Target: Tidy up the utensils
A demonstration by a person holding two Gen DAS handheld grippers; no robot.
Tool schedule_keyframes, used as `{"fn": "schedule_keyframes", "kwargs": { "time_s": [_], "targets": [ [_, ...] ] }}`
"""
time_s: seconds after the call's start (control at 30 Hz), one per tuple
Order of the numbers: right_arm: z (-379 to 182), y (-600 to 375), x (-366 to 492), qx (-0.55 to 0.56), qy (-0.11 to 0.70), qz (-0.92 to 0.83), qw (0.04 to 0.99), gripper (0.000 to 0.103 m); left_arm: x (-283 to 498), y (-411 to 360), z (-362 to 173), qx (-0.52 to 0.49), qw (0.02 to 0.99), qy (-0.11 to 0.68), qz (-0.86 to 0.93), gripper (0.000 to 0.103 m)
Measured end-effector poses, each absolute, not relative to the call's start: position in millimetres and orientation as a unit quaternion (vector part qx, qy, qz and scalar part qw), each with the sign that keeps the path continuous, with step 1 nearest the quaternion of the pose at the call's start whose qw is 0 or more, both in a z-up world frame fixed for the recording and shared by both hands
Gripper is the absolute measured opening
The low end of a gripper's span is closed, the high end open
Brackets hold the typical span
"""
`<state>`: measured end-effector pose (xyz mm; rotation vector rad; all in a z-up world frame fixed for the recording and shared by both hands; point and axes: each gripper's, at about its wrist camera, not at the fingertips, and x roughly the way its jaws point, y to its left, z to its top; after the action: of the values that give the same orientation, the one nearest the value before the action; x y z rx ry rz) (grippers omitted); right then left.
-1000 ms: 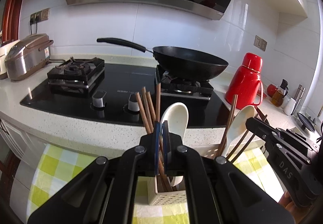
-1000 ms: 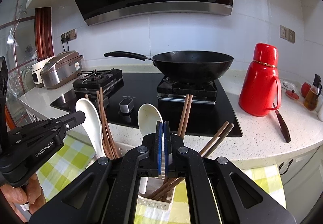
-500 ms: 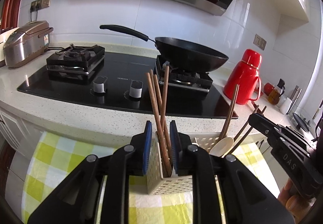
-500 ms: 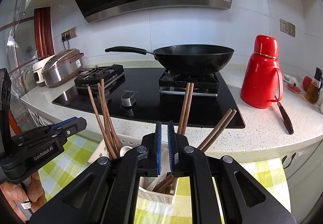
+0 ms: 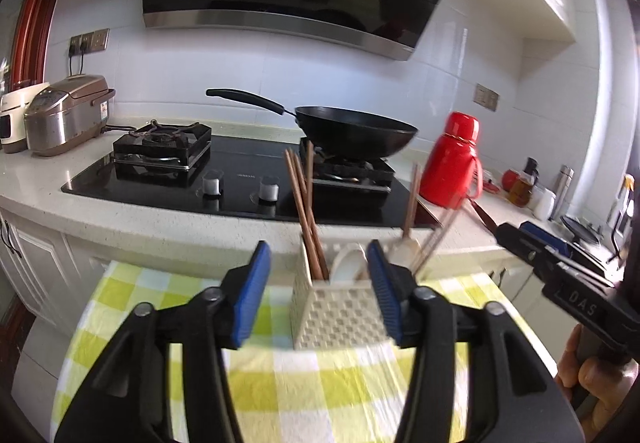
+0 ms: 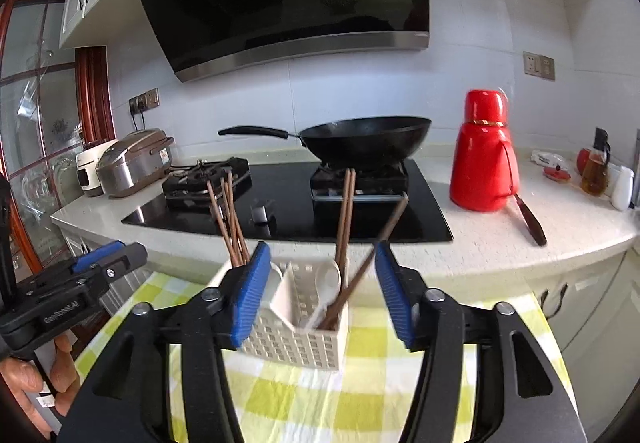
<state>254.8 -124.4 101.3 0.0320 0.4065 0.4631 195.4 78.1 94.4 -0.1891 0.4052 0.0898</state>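
A white perforated utensil holder (image 5: pixel 336 313) (image 6: pixel 296 335) stands on a green-checked cloth. It holds brown chopsticks (image 5: pixel 302 211) (image 6: pixel 230 217) and white spoons (image 5: pixel 348 263) (image 6: pixel 326 281), bowls up. My left gripper (image 5: pixel 318 293) is open and empty, its blue pads on either side of the holder, pulled back from it. My right gripper (image 6: pixel 320 289) is open and empty, also framing the holder from a short distance. Each gripper shows at the edge of the other's view, the right (image 5: pixel 560 263) and the left (image 6: pixel 80 283).
Behind the cloth runs a white counter (image 6: pixel 540 243) with a black gas hob (image 5: pixel 240 171), a black wok (image 5: pixel 356 135), a red thermos (image 6: pixel 484 167), a rice cooker (image 5: pixel 64 119), a dark-handled utensil (image 6: pixel 530 219) and small bottles (image 6: pixel 596 171) at the right.
Both grippers were shut on white spoons held over the holder. They opened, the spoons dropped into the holder, and both grippers have drawn back with jaws wide.
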Motion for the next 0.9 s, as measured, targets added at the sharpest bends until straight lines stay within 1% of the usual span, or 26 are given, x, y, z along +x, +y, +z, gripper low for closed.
{"fn": "schedule_keyframes", "kwargs": {
  "time_s": [0.03,0.07,0.13,0.23,0.27,0.33,0.57,0.9],
  "targets": [
    [91.7,-130.5,248.1,0.024,0.203,0.225,0.953,0.064,188.5,73.3,88.3,-0.091,0.974,0.202,0.043,0.059],
    [83.8,-134.5,243.5,0.029,0.208,0.228,0.951,0.065,183.1,69.0,82.0,-0.087,0.974,0.204,0.043,0.061],
    [66.1,-141.1,233.9,0.031,0.219,0.237,0.946,0.074,171.7,60.2,67.0,-0.079,0.973,0.214,0.043,0.062],
    [47.4,-147.4,220.8,0.029,0.221,0.245,0.944,0.077,160.9,50.8,46.5,-0.074,0.970,0.229,0.038,0.066],
    [42.3,-148.5,216.5,0.026,0.219,0.246,0.944,0.078,156.7,47.2,40.2,-0.070,0.970,0.231,0.036,0.070],
    [36.0,-148.0,211.7,0.022,0.219,0.250,0.943,0.081,153.0,44.3,32.0,-0.066,0.969,0.234,0.038,0.072],
    [30.7,-141.5,208.9,0.011,0.219,0.250,0.943,0.085,149.2,47.8,27.5,-0.074,0.970,0.227,0.044,0.076],
    [29.3,-143.6,211.5,0.017,0.223,0.251,0.942,0.085,152.9,51.8,26.6,-0.079,0.969,0.231,0.042,0.077]
  ]
}}
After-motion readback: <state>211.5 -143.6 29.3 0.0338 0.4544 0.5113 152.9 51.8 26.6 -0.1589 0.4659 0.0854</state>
